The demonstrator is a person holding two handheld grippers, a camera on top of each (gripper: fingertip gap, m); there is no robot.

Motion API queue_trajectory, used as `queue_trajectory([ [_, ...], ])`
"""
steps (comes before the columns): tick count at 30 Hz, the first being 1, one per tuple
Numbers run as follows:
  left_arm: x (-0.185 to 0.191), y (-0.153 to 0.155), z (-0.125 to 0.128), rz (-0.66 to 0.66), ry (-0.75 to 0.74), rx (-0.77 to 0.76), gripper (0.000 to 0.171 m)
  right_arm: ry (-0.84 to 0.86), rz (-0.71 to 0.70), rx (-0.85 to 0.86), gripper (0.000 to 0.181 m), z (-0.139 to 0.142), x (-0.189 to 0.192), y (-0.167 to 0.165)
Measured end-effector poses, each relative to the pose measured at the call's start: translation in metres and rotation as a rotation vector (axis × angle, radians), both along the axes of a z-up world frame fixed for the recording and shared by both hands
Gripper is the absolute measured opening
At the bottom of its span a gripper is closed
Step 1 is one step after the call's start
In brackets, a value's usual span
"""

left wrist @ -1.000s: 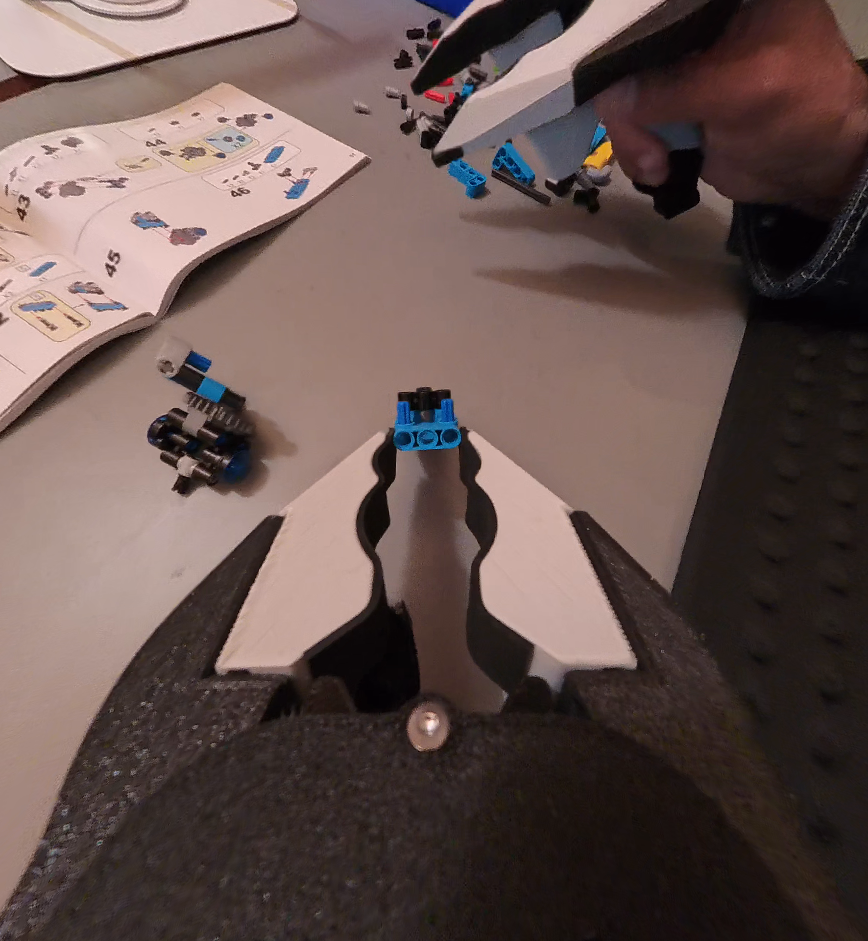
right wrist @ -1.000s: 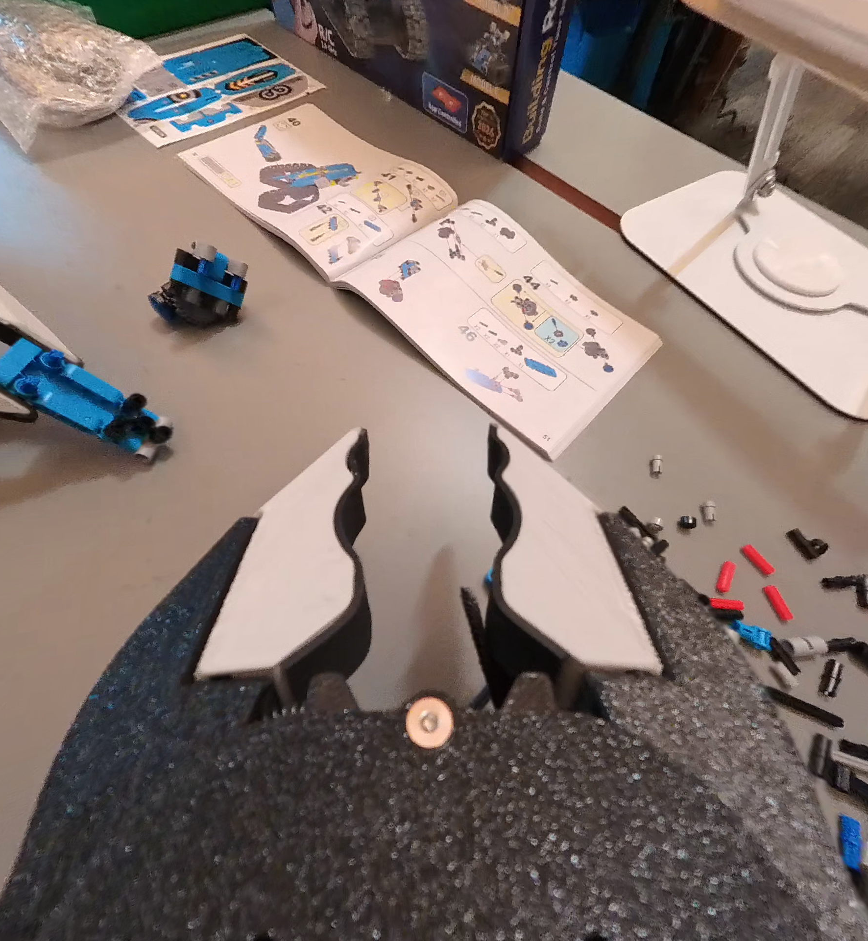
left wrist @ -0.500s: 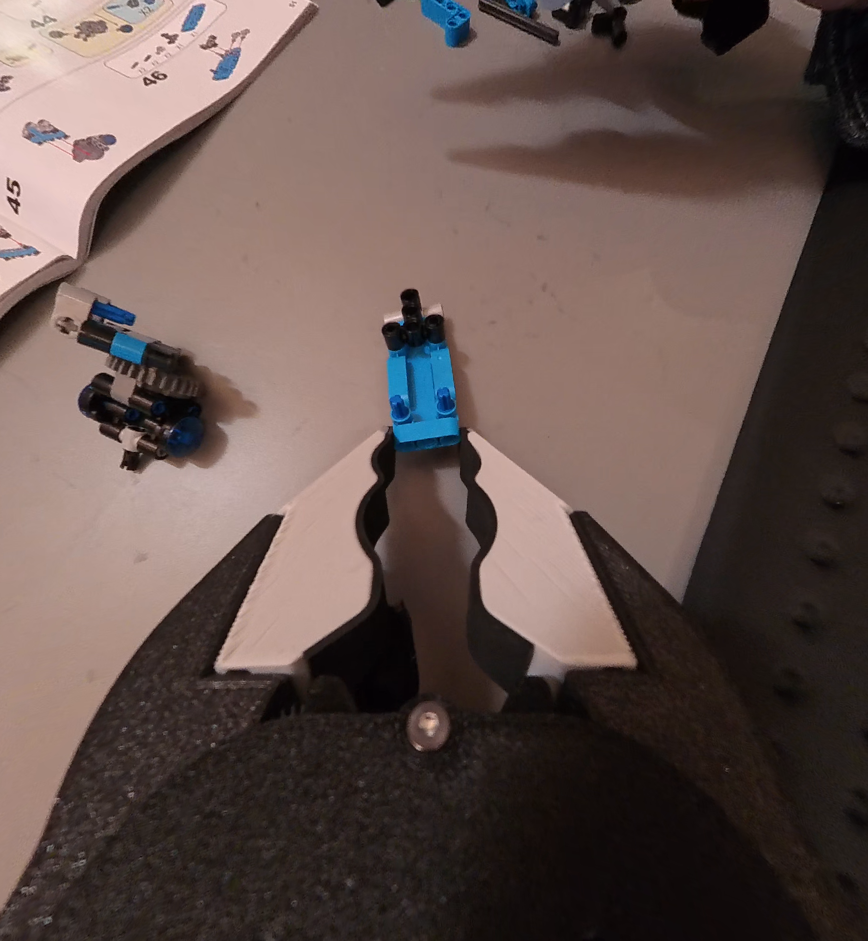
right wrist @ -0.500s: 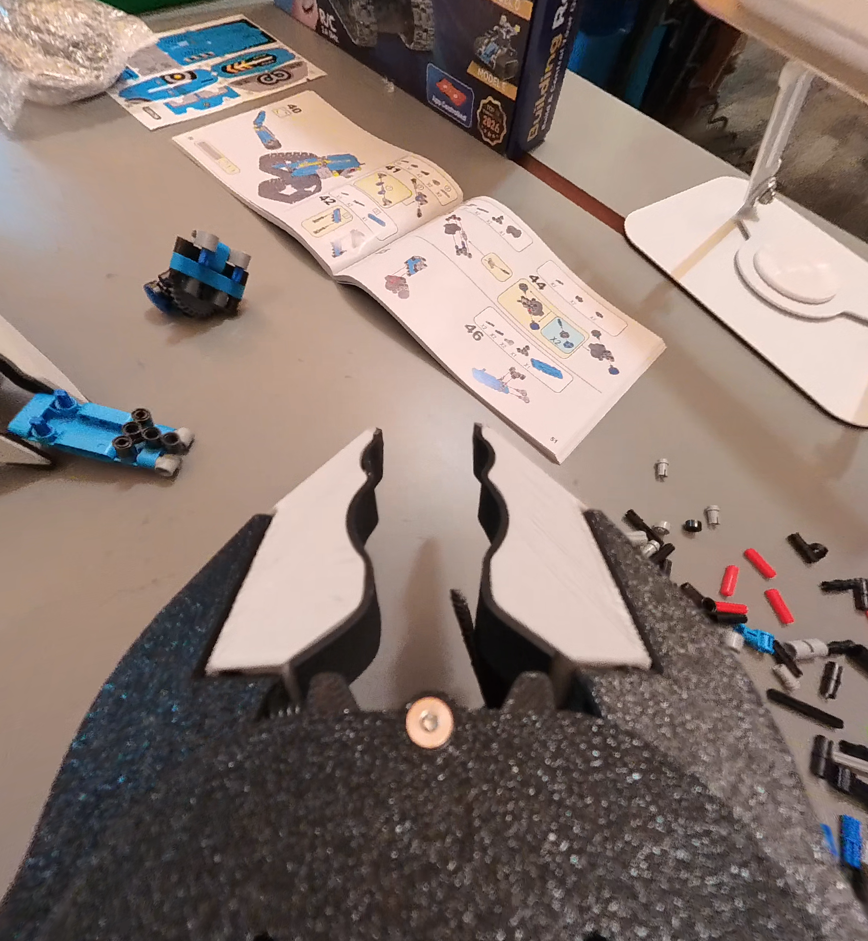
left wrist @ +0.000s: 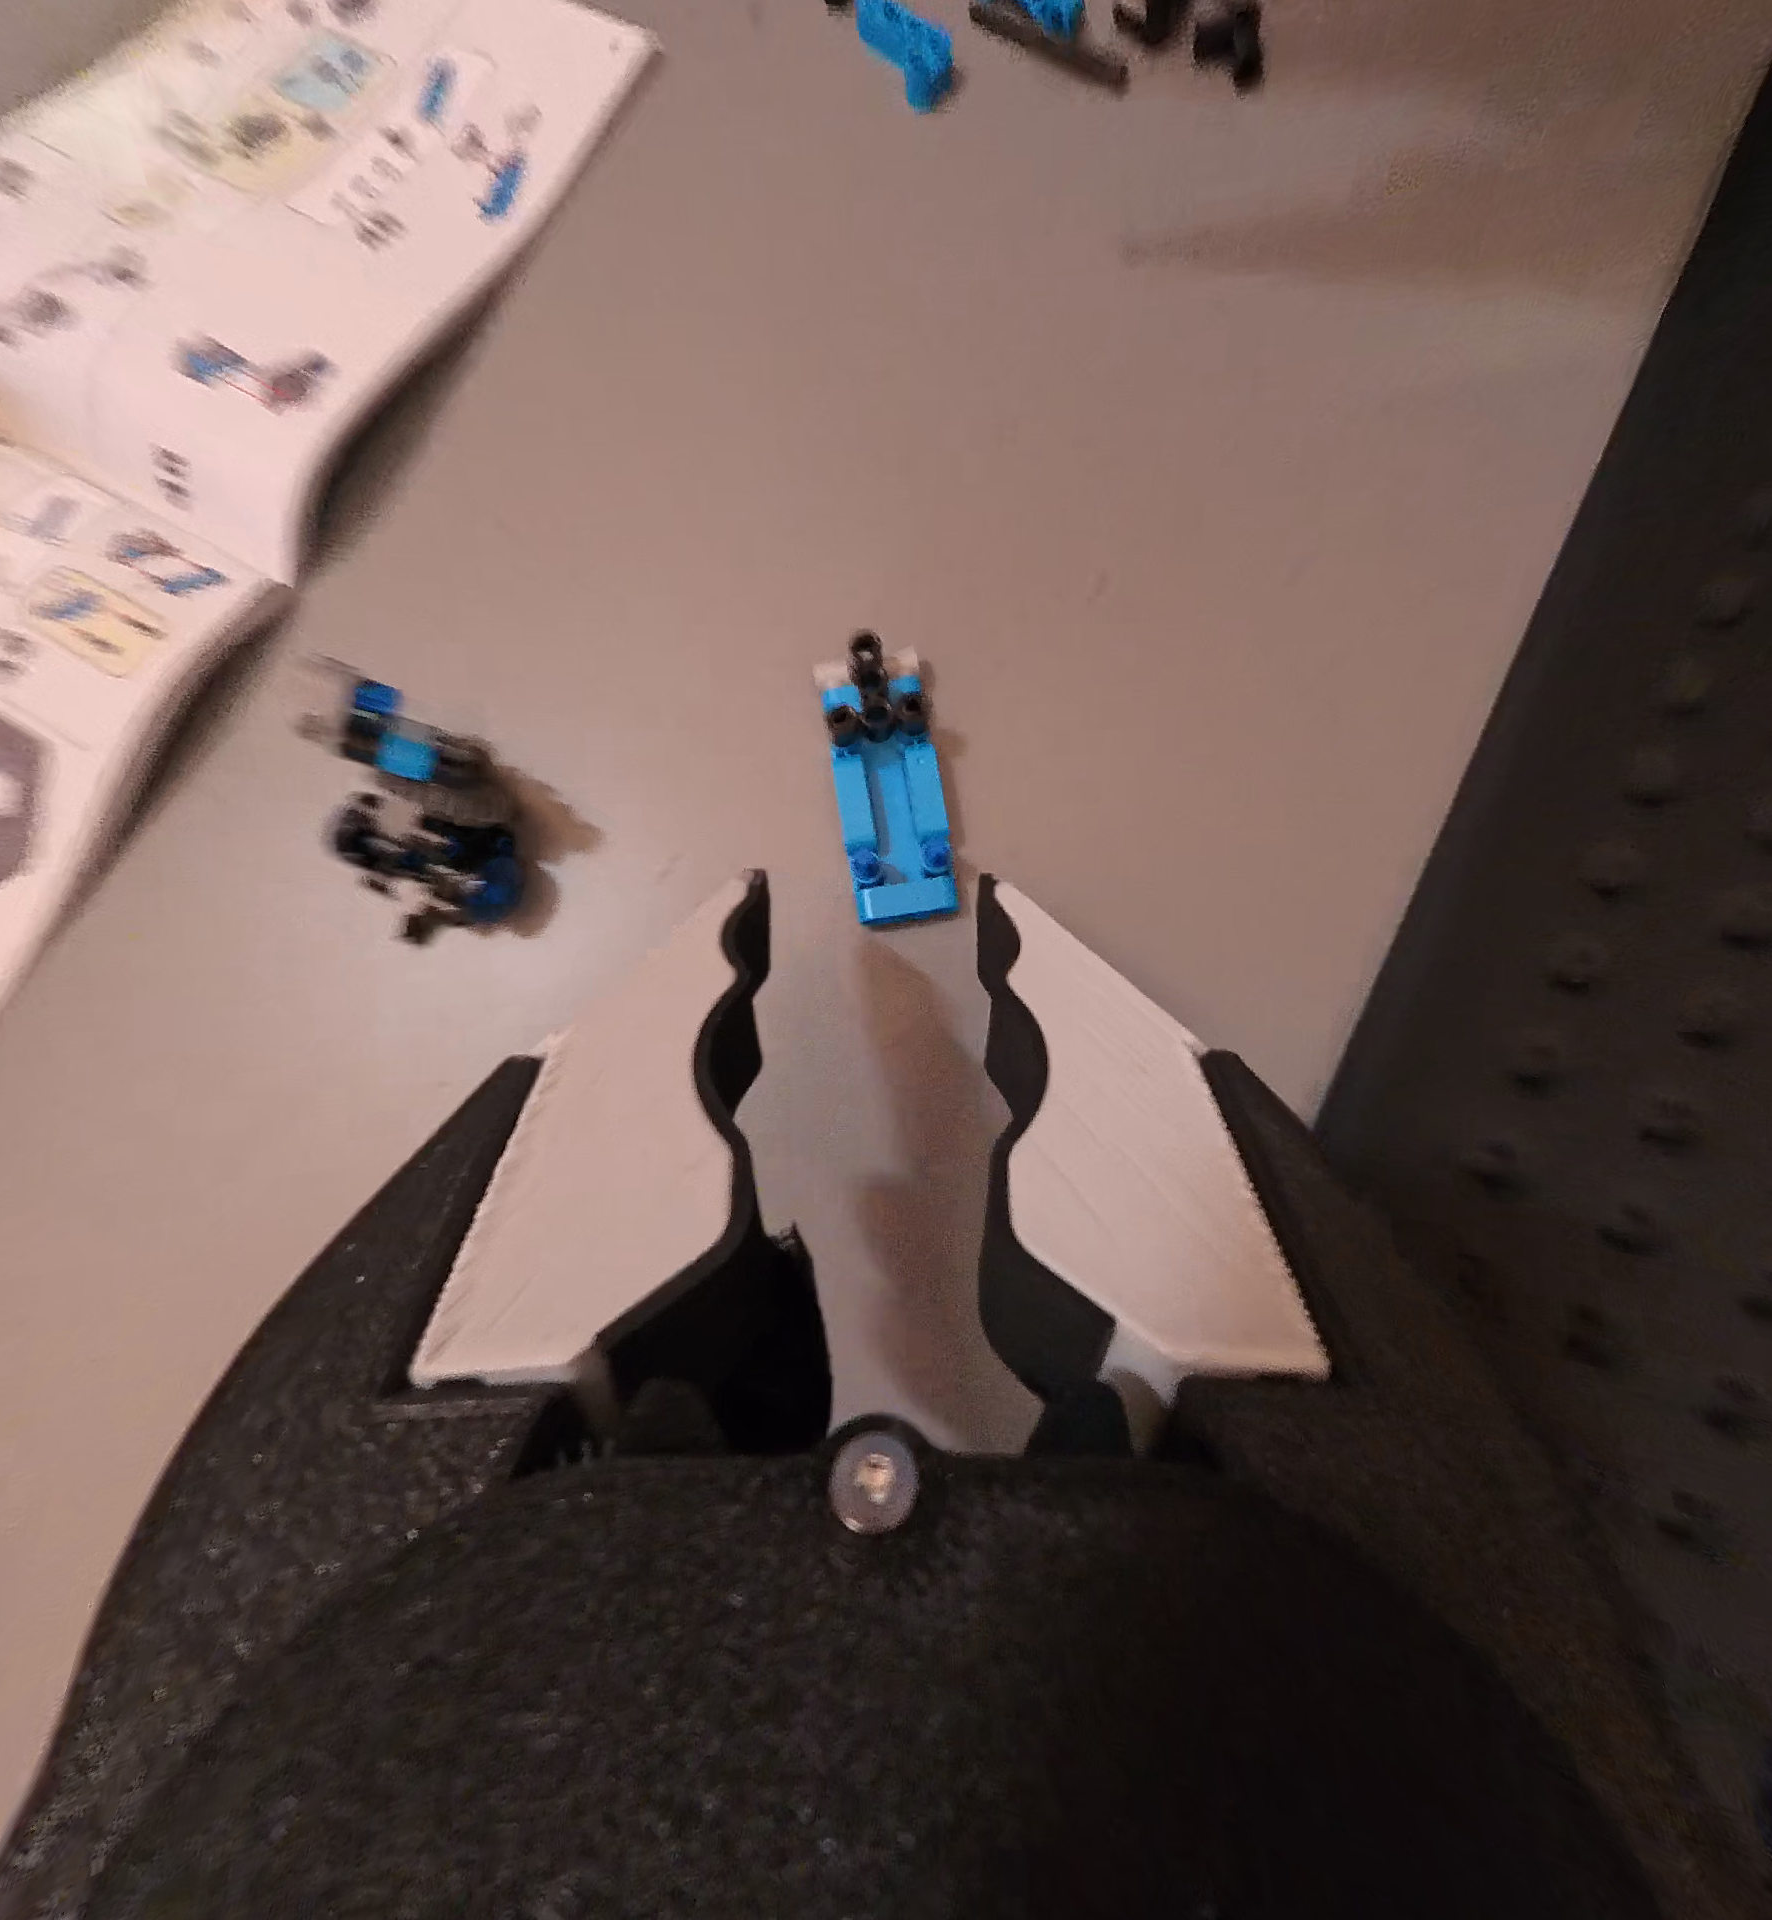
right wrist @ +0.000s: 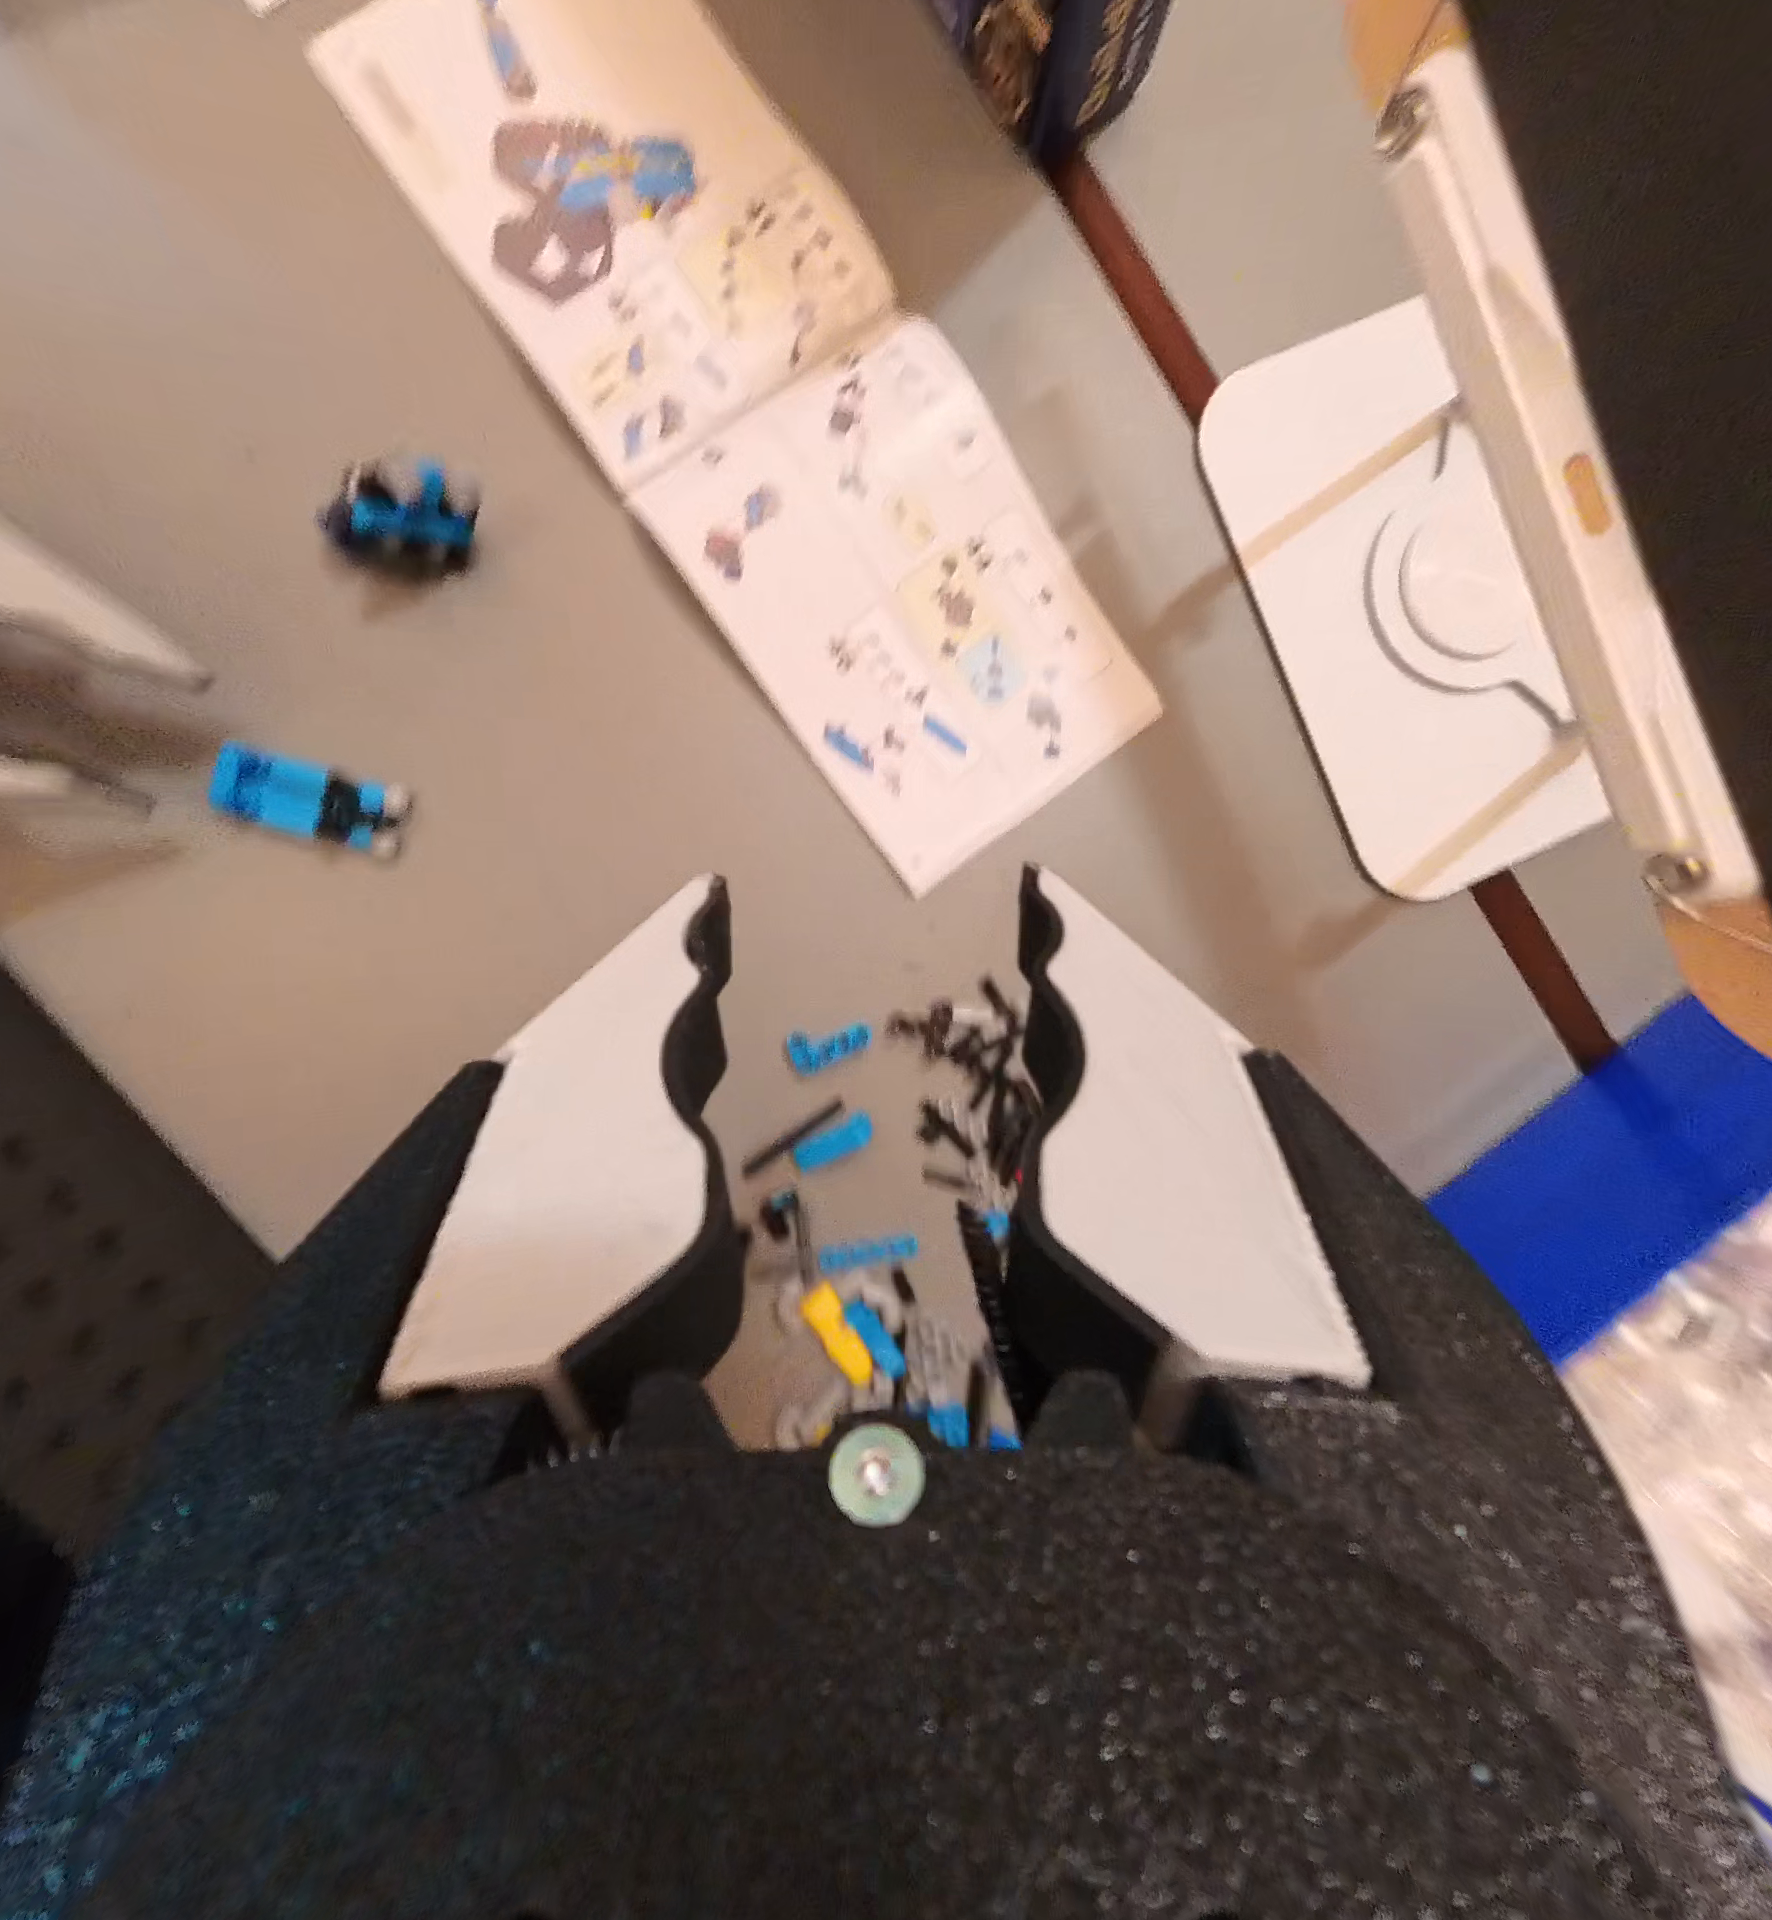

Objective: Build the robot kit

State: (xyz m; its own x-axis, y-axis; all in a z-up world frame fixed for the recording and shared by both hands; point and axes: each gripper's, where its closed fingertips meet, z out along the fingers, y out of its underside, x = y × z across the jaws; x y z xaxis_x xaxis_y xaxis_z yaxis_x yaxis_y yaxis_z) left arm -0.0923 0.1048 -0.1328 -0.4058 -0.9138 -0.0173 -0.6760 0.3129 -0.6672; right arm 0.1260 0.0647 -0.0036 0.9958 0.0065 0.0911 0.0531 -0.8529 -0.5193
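**Both grippers empty, jaws apart**

My left gripper (left wrist: 869,881) is spread open with nothing in it; the blue brick assembly (left wrist: 892,800) lies on the grey table (left wrist: 1121,540) just past its tips, not touching. Left of it sits one small blue-black gear sub-assembly (left wrist: 425,800). One open instruction booklet (left wrist: 155,343) fills the upper left.

My right gripper (right wrist: 871,883) is also wide open, empty, hovering above the loose parts pile (right wrist: 892,1195). Only the right wrist view shows the white stand base (right wrist: 1381,644), right of centre, and the dark box (right wrist: 1058,62) along the top edge.
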Motion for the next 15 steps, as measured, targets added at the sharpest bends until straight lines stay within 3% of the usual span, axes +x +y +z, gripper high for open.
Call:
queue_trajectory([
  [4, 0.014, 0.008, 0.064, 0.038, -0.028, 0.03, 0.046, 0.211, -0.21, 0.134, 0.067, -0.058, 0.028, 0.058],
  [6, 0.035, 0.017, 0.08, 0.055, -0.003, 0.006, 0.054, 0.257, -0.26, 0.226, 0.077, -0.091, 0.03, 0.074],
  [9, 0.076, 0.056, 0.063, 0.096, 0.068, 0.013, 0.056, 0.18, -0.175, 0.286, 0.076, -0.121, 0.014, 0.077],
  [11, 0.107, 0.074, 0.045, 0.103, 0.085, -0.066, 0.058, 0.15, -0.139, 0.18, 0.092, -0.14, 0.008, 0.068],
  [15, 0.15, 0.096, 0.012, 0.161, 0.113, -0.149, 0.065, 0.139, -0.118, 0.067, 0.094, -0.163, 0.005, 0.06],
])
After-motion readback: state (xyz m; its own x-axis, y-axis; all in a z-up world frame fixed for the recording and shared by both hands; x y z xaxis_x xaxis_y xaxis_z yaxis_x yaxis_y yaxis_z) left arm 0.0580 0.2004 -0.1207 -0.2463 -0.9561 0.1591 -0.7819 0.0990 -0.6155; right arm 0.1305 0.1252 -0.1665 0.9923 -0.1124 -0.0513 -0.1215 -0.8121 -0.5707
